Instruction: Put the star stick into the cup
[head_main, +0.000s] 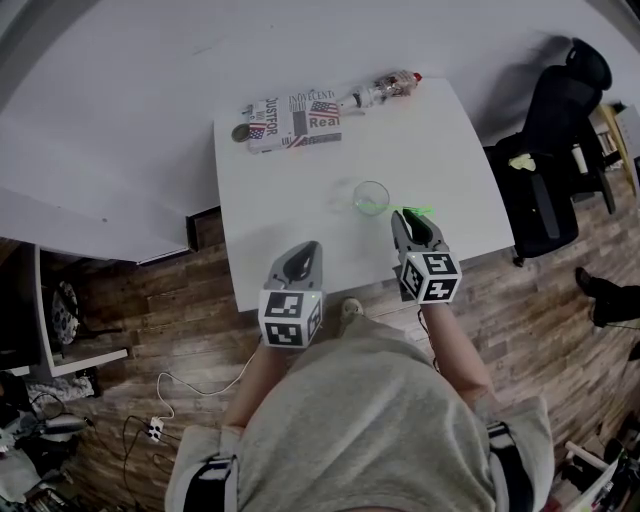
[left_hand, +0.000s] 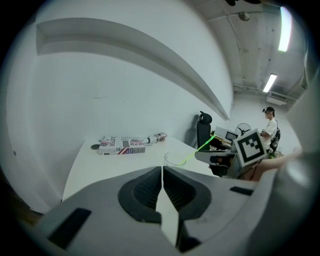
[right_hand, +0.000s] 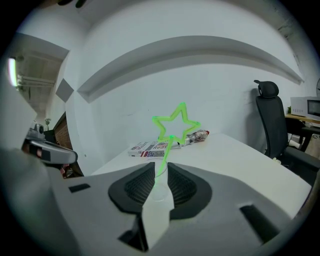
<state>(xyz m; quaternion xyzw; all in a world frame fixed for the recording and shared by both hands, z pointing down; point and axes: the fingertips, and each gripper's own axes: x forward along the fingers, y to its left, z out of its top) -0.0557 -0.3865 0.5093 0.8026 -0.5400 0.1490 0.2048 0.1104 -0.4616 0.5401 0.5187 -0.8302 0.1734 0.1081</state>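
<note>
Nearest me, my left gripper (head_main: 309, 248) hangs over the near edge of the white table (head_main: 430, 140). Its jaws are pressed fully together with nothing between them, as the left gripper view (left_hand: 162, 168) shows. My right gripper (head_main: 401, 217) sits a little farther in, to the right. Its jaws are drawn in to a narrow slit and clamp the shaft of the green star stick (right_hand: 174, 126).

The star stick (head_main: 411, 211) leans. Its star head stands up beside my right jaw tips, and its shaft slopes down and left. In the head view the lower end lies within the mouth of the clear cup (head_main: 371, 196). I cannot tell whether it touches the bottom. The cup stands upright near the table's middle, just beyond both grippers.

Toward the far edge lies a flat box with newspaper print (head_main: 295, 124), a small dark disc (head_main: 239, 132) at its left end, and a plastic bottle (head_main: 385, 90) on its side to its right. Off the table's right side stands a black office chair (head_main: 560, 150).
</note>
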